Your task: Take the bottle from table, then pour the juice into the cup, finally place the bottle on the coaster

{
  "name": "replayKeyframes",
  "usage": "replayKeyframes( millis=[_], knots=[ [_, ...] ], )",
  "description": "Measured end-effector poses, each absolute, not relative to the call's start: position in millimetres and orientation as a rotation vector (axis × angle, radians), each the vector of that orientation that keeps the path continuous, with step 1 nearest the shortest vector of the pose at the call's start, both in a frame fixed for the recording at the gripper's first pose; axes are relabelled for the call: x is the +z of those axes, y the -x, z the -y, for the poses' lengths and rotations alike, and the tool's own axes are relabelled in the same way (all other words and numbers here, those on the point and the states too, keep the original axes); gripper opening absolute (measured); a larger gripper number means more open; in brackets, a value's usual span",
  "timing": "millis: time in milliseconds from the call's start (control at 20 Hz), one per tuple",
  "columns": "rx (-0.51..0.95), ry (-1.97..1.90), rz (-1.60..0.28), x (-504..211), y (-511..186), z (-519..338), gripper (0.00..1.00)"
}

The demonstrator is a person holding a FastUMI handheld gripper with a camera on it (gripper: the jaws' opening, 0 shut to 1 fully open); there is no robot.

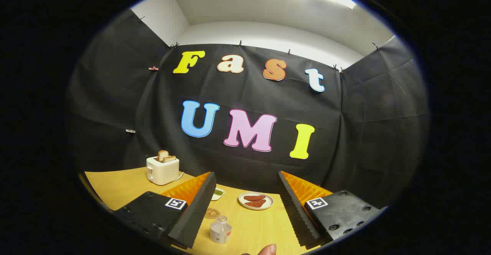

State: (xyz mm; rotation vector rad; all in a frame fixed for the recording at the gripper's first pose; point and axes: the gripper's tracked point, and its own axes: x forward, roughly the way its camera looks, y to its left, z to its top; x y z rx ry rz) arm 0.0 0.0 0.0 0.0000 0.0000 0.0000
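Wooden surface (pixel 115 186): toaster (pixel 162 170), plate (pixel 256 200), coaster (pixel 211 213). Claw (pixel 245 209) stood wide and empty; bottle (pixel 220 230) upright between its fingers, near the coaster, apparently untouched. Step: taking the bottle. Next move likely called for descending, then closing.

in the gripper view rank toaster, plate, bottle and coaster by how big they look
1. toaster
2. plate
3. bottle, though it sits nearest, between the open tongs, so its rank against the plate is unsure
4. coaster, partly hidden by a finger
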Motion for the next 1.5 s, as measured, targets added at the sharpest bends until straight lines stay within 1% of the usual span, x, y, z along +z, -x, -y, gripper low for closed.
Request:
replayKeyframes(
  millis=[400, 1000, 1300, 1500],
  knots=[
    [-0.026, -0.013, -0.022, -6, 9, 9, 0.97],
    [-0.024, -0.010, -0.017, -7, 8, 7, 0.97],
    [0.000, -0.040, -0.012, -17, 6, -5, 0.97],
    [0.032, -0.069, 0.000, -45, -2, -17, 0.97]
  ],
)
